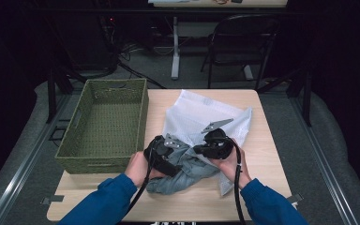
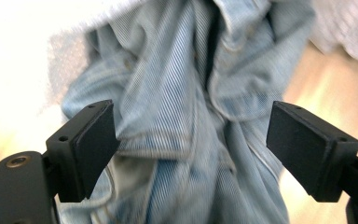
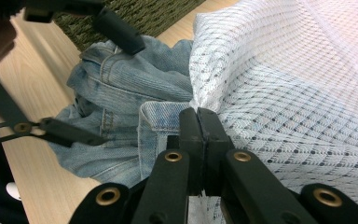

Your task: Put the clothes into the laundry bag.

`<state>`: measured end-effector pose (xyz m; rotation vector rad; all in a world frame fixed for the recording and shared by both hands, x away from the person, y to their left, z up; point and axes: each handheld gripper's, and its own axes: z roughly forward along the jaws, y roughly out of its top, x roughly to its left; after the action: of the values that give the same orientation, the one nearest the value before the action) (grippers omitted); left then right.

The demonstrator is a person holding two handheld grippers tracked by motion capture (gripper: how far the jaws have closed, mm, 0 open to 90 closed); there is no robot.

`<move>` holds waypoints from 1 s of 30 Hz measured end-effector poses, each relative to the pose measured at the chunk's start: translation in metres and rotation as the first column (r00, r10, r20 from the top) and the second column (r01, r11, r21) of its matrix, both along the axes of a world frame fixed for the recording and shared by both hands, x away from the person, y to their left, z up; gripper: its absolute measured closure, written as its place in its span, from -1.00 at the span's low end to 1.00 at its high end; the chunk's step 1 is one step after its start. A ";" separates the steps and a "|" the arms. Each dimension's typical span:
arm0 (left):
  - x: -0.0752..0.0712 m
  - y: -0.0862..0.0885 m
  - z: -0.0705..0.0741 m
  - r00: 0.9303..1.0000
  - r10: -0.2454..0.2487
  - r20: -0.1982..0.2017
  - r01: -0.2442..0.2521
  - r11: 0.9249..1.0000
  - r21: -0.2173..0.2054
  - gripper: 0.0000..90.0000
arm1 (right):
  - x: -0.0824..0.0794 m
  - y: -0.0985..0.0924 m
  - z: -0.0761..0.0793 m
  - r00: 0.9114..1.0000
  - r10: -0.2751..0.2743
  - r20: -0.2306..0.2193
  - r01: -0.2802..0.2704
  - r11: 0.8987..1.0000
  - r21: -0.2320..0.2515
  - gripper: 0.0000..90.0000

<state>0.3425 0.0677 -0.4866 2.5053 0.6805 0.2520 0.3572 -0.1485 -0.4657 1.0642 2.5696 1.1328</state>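
Step in hand: I judge I am loading the denim garment into the white mesh bag; the garment is part-way in at the bag's mouth.
Left gripper: jaws stand wide, one either side of the bunched denim, pads not pressing it.
Right gripper: jaws shut tight on the bag's edge, with a denim hem just left of the tips; whether denim is also pinched I cannot tell.
Garment location: on the counter, between and just ahead of the left jaws, left of the right jaws, its far end under the mesh.
Garment axis: crumpled; the folds run lengthwise away from the left jaws toward the bag.
Next move: I would close the left jaws on a fold and push it forward into the mouth, keeping the right jaws clamped.
Nearby: green woven basket, beyond the left jaws' outer side.
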 end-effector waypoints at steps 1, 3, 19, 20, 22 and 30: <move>0.000 0.000 0.000 1.000 0.000 0.000 0.000 1.000 0.000 -0.64 | 0.000 0.000 0.000 1.000 0.000 -0.001 0.000 1.000 0.002 1.00; 0.004 -0.001 -0.009 1.000 0.000 -0.029 0.001 0.999 0.035 -0.64 | 0.000 0.001 0.000 1.000 0.003 -0.002 -0.003 1.000 0.001 1.00; 0.009 -0.011 -0.013 0.995 0.032 -0.096 -0.041 0.995 -0.089 0.72 | -0.007 0.010 0.015 0.997 0.054 0.049 -0.058 0.994 0.089 1.00; 0.010 -0.012 -0.006 0.995 0.030 -0.092 -0.039 0.995 -0.096 0.72 | -0.010 0.010 0.020 0.996 0.062 0.057 -0.068 0.992 0.109 1.00; 0.011 -0.014 0.004 0.996 0.034 -0.078 -0.043 0.992 -0.116 0.72 | -0.016 0.011 0.026 0.994 0.082 0.073 -0.092 0.985 0.145 1.00; 0.022 -0.020 -0.013 0.998 0.019 -0.062 -0.026 0.993 -0.111 0.64 | -0.005 0.011 0.004 0.997 0.073 -0.023 -0.071 0.996 0.056 1.00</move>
<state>0.3647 0.0479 -0.4998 2.4079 0.7279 0.1418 0.3520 -0.1380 -0.4621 1.0114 2.6306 1.2212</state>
